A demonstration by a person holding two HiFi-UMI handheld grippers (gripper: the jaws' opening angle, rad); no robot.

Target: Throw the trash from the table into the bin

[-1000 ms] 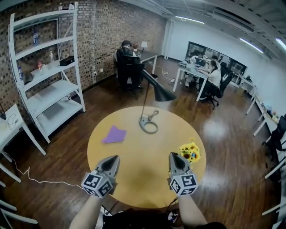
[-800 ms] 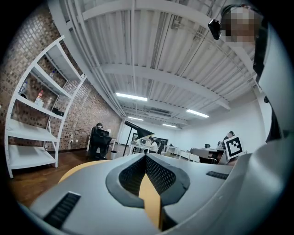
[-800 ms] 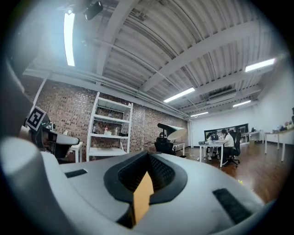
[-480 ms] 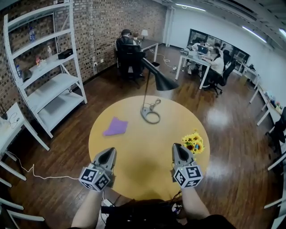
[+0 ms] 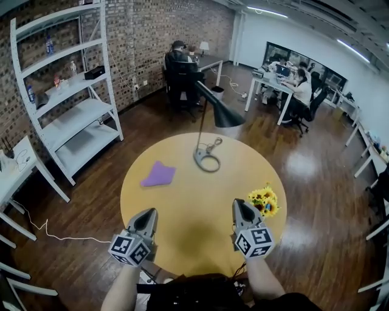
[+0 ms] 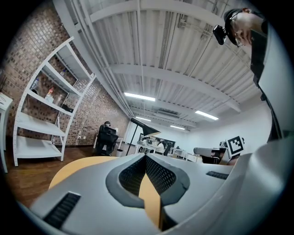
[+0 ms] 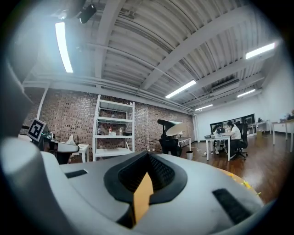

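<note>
Purple trash (image 5: 159,174) on the round yellow surface (image 5: 194,203) left of the lamp base (image 5: 206,161), left gripper (image 5: 149,212) and right gripper (image 5: 238,203) pressed together, empty, near its front edge, small bin (image 5: 217,92) far off, contents unseen

Ceiling strip lights (image 5: 267,12) give bright, even light. They leave pale glare patches on the wooden floor (image 5: 296,170), and only soft shadows fall on the tabletop (image 5: 188,206). Fisheye distortion bows the shelf unit (image 5: 67,91). Both gripper views have black corners, and the jaws close to the lens look slightly soft.
</note>
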